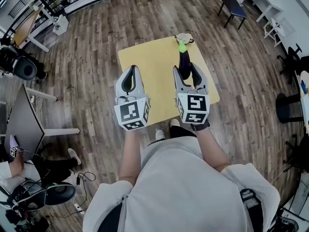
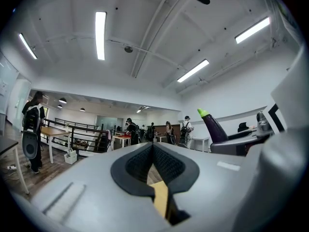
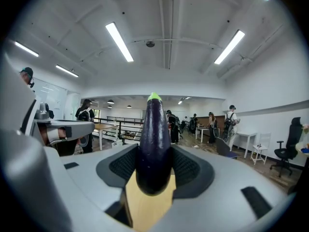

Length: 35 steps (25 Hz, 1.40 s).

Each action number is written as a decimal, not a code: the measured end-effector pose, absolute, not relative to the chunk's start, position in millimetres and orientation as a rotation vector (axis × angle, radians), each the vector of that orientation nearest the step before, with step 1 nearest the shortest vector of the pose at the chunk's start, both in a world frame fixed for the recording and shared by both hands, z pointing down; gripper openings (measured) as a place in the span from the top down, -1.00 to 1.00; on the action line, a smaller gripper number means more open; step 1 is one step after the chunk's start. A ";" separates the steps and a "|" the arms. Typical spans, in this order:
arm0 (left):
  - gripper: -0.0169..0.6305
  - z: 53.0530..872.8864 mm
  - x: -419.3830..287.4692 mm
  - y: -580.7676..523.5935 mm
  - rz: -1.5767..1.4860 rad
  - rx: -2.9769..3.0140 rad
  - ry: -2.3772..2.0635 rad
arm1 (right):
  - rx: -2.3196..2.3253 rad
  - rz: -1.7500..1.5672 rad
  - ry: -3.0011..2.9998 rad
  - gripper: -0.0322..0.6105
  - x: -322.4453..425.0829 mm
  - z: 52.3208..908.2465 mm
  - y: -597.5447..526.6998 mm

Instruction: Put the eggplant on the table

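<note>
Held level over the table [image 1: 149, 62], right claw [image 1: 186, 71] grips the eggplant [image 1: 183, 58] (stem forward); left claw [image 1: 131, 69] seems closed, empty.

Grey left claw [image 1: 131, 70], grey right claw [image 1: 186, 71], black-and-white marker cubes [image 1: 131, 112], black inner pads [image 1: 128, 82], white shirt [image 1: 183, 187]

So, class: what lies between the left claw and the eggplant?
Nothing stands there: only bare table shows between the left claw and the eggplant, in the head view.

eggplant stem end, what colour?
Bright lime green cap on the dark purple eggplant; shows best in the right gripper view.
</note>
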<state>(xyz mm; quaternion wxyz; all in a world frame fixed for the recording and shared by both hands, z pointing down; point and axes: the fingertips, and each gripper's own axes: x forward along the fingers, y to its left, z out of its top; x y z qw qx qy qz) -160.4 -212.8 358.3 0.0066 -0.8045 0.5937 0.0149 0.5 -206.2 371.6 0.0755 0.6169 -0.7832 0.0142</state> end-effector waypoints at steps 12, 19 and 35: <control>0.92 373.5 -140.2 -258.9 0.004 -2.522 1.905 | 1.730 0.085 -2.405 0.21 1.1 389.4 -262.4; 0.92 381.5 -134.4 -280.0 -0.015 -2.546 1.916 | 1.682 0.128 -2.390 0.21 3.1 407.1 -289.0; 0.92 382.6 -119.5 -307.5 -0.059 -2.484 1.931 | 1.575 0.213 -2.321 0.21 15.8 486.8 -327.1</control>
